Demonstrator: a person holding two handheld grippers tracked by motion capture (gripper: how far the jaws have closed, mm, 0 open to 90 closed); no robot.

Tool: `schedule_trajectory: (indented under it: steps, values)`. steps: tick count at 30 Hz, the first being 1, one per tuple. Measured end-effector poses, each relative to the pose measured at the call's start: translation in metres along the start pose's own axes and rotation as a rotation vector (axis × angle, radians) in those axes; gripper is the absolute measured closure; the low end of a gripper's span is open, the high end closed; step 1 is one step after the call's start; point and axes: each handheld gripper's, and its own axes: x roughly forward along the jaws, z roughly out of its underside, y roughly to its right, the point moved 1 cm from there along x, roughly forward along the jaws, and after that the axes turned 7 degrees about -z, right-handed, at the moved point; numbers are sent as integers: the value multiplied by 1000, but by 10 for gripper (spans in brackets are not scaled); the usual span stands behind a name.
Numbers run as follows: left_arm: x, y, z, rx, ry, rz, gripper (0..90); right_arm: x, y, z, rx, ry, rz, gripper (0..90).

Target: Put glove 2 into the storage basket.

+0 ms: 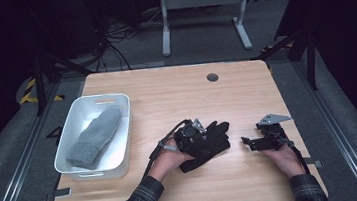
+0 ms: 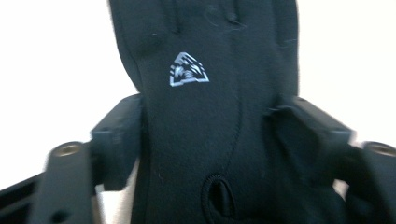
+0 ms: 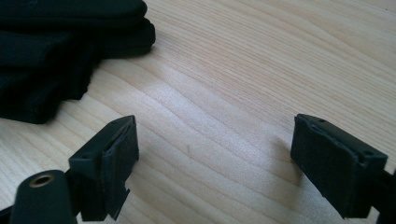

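A black glove (image 1: 218,135) lies flat on the wooden table (image 1: 176,95), near its front middle. My left gripper (image 1: 204,139) rests over the glove. In the left gripper view the glove (image 2: 205,116), marked with a small silver logo, runs up between the two jaws of the left gripper (image 2: 210,135); they stand wide apart and touch its side edges. My right gripper (image 1: 247,141) lies low on the table to the glove's right, open, with bare wood between its jaws. From the right gripper (image 3: 215,144) the glove (image 3: 56,56) lies ahead to the left.
A white bin (image 1: 127,121) stands at the table's left with a grey knitted mitten (image 1: 95,137) lying in it. A dark cable grommet (image 1: 212,77) sits near the far edge. Bare wood stretches behind the glove and to its right.
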Motion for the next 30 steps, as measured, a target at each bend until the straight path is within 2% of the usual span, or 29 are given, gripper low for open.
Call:
schedule_trajectory:
  steps: [2,4,7,11,17,23,30]
  values:
    - [-1,1,0,4,-5,16,429,0,0,0,0,0,-1,158]
    - [-1,0,0,9,3,33,479,0,0,0,0,0,-1,159]
    - [-2,-2,2,-3,12,70,585,0,0,0,0,0,-1,159]
    - [-2,-3,2,-25,3,86,638,0,0,0,0,-1,-1,159]
    - [-4,0,-2,-52,-14,74,663,0,0,0,0,0,-1,159]
    - [-9,1,-4,-78,-6,100,671,0,0,0,0,0,-1,159]
    - [-15,5,-7,-64,-3,94,671,0,0,0,0,-1,0,159]
